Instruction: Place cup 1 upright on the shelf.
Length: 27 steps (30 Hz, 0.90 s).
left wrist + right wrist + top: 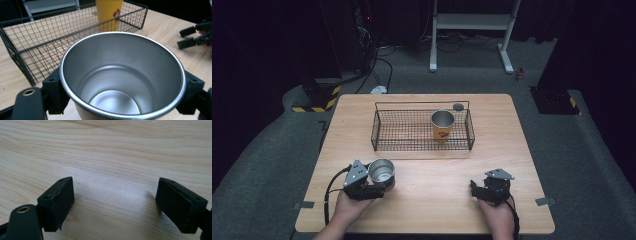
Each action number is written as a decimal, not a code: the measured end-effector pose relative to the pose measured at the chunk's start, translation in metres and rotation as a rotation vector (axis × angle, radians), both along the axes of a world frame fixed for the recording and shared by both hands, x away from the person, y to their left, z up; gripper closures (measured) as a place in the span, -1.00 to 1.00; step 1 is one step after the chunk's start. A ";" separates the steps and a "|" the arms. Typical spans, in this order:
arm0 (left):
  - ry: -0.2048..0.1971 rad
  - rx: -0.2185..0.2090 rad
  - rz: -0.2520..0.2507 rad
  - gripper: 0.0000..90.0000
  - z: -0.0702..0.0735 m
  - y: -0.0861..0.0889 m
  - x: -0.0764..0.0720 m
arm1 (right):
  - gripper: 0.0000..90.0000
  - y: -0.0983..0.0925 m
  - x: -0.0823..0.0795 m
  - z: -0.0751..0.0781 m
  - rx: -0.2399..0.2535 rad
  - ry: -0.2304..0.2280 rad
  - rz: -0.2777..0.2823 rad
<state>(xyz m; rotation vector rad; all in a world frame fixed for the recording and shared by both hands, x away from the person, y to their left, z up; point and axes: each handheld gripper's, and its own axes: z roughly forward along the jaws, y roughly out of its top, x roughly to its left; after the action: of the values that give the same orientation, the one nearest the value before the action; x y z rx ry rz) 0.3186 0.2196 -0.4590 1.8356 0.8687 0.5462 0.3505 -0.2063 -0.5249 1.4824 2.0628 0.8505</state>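
A light wooden table (512,150) stands on grey carpet (272,160) in a dim room; a white metal stand (472,22), cables (382,65) and hazard-striped bases (317,102) sit behind.

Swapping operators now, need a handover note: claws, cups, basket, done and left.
Left claw: shut on the steel cup, open end up, at the near left of the table.
Right claw: open, nothing between its pads, over bare wood at near right.
Wire basket: mid table, far side; yellow cup stands upright in its right end.
Done: one cup in the basket.
Left, probably: put the steel cup into the basket's free left part, then release.
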 end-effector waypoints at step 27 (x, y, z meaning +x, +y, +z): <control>-0.049 -0.036 0.057 -0.58 0.035 -0.014 0.042 | -0.66 0.000 0.000 0.000 -0.001 -0.001 0.002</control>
<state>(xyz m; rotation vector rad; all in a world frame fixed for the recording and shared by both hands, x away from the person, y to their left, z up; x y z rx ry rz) 0.3603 0.2060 -0.4241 1.7623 0.8944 0.6052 0.3507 -0.2065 -0.5249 1.4793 2.0645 0.8510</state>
